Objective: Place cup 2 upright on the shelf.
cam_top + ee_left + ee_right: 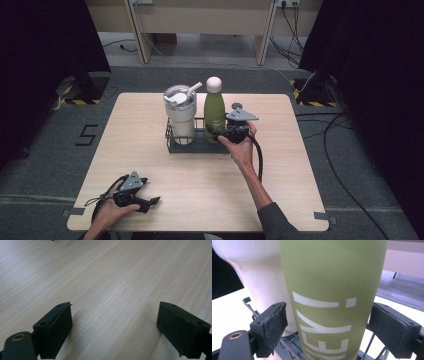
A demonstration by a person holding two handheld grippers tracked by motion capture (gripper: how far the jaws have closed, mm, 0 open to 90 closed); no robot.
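A green bottle (215, 112) with a pale round cap stands upright in a dark wire rack (172, 145) on the wooden table (200, 190). A white tumbler (180, 117) with a lid and straw stands to its left in the same rack. My right gripper (220, 134) is open, with its jaws either side of the bottle's lower body. In the right gripper view the bottle (332, 290) sits between the pads (272, 327), with the tumbler (262, 270) behind on the left. My left gripper (150, 202) lies open on the table near the front left, with nothing between its jaws (115, 322).
A small dark round disc (236, 106) lies on the table behind the right gripper. Bare wood spreads between the rack and the front edge. Beyond the table are wooden furniture legs (140, 40) and cables (330, 140) on the grey floor.
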